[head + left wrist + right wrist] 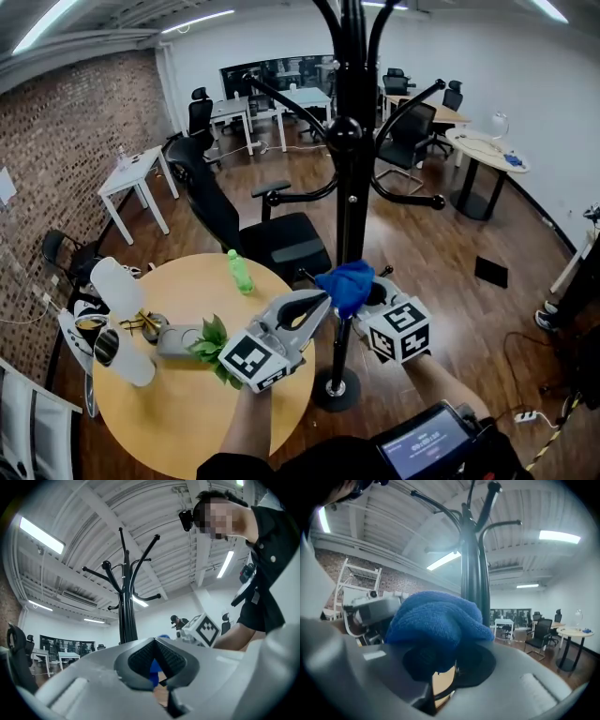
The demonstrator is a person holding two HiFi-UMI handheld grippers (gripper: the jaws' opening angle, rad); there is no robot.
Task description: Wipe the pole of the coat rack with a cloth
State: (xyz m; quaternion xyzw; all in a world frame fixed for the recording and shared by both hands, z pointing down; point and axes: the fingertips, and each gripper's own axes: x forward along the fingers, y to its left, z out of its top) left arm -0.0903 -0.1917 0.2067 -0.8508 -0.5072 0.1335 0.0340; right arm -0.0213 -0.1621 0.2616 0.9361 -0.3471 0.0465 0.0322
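The black coat rack pole (pixel 352 187) rises in the middle of the head view from its round base (pixel 336 389). My right gripper (pixel 364 298) is shut on a bunched blue cloth (pixel 347 285), which is up against the lower pole. In the right gripper view the cloth (pixel 436 620) bulges over the jaws, with the pole (pixel 476 573) just behind. My left gripper (pixel 311 304) is shut and holds nothing, just left of the pole and the cloth. In the left gripper view the coat rack (pixel 126 616) stands beyond the closed fingertips, and a bit of the cloth (pixel 154 672) shows between the pads.
A round wooden table (pixel 187 422) at the lower left holds a green bottle (pixel 240 272), a small plant (pixel 214 343) and cups. A black office chair (pixel 272 239) stands behind the pole. Desks and chairs fill the far room. A screen device (pixel 427 441) hangs near my waist.
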